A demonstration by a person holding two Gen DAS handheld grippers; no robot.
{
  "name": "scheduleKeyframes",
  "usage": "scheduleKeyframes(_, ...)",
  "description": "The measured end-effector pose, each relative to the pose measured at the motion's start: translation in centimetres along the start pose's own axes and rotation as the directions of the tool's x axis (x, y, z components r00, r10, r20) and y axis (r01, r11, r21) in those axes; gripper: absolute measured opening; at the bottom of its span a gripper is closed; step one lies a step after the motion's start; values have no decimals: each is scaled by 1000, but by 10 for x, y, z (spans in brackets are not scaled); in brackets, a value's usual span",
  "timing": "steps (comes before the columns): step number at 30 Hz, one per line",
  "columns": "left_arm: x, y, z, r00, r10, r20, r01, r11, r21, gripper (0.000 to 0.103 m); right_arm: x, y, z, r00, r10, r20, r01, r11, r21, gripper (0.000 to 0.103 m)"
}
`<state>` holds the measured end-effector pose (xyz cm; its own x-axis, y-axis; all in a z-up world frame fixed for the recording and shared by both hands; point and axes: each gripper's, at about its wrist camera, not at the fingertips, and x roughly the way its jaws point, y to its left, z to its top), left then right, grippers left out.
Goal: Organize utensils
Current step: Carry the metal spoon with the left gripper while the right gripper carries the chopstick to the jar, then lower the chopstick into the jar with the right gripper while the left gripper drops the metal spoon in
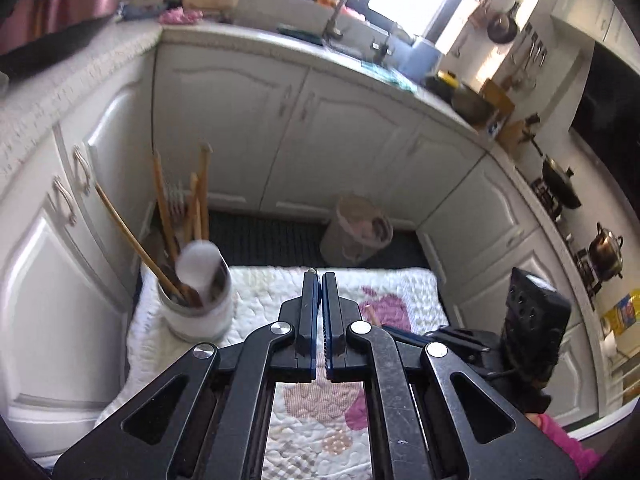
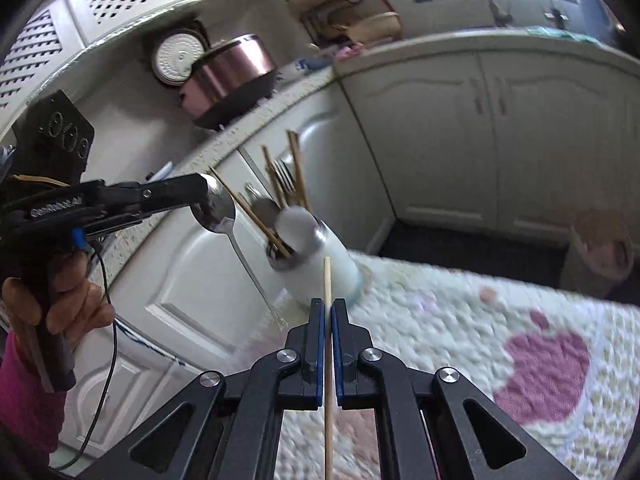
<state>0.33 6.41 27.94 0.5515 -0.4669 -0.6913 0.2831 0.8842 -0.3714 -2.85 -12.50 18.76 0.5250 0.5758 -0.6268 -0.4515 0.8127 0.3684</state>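
Nearest in the right wrist view: right gripper (image 2: 327, 308), jaws pinching a single wooden chopstick (image 2: 327, 280) that runs upright between the blue pads, tip poking just past the fingertips. To the left, left gripper (image 2: 202, 200), held in a hand (image 2: 60, 300) with a pink sleeve, clamped on the bowl of a metal spoon (image 2: 218, 208), handle dangling downward. In the left wrist view, the same gripper (image 1: 320, 280) with jaws pressed together, spoon hidden from that camera.

Below, a quilted mat (image 2: 460, 340) with a pink apple pattern. On its far left corner, the white utensil holder (image 2: 320, 256), already bristling with chopsticks, a fork and a white ladle-like piece. Beyond, white cabinets (image 1: 304, 120) and a small bin (image 1: 358, 230) on the floor.

Step in hand, by the look of it: dropping both pieces into the holder. Best done one at a time — spoon handle first, aimed at a gap between the standing sticks; chopstick lowered close to vertical, released only once its end is inside the rim. Risk: knocking the crowded, light-looking holder over.
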Motion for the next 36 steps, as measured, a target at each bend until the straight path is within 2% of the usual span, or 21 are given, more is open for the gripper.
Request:
scheduleKeyframes(6, -21, 15, 31, 995, 5, 100, 0, 999, -42, 1, 15, 30, 39, 999, 16, 48, -13, 998, -55, 3)
scheduleKeyframes(12, -13, 44, 50, 984, 1, 181, 18, 994, -106, 1, 35, 45, 64, 998, 18, 63, -13, 997, -80, 3)
scheduleKeyframes(23, 8, 109, 19, 990, 52, 132, -18, 970, -242, 1, 94, 54, 102, 994, 55, 94, -49, 997, -65, 3)
scheduleKeyframes(27, 15, 114, 11, 993, 76, 94, -52, 971, -234, 1, 108, 61, 107, 994, 67, 85, -60, 995, -82, 3)
scheduleKeyframes(31, 12, 108, 5, 990, 107, 97, -87, 978, -189, 2, 117, 65, 108, 996, 57, 69, -49, 993, -111, 3)
scheduleKeyframes(36, -1, 99, -11, 994, 55, 94, -41, 989, -142, 12, 122, 64, 113, 997, 55, 62, -48, 993, -106, 3)
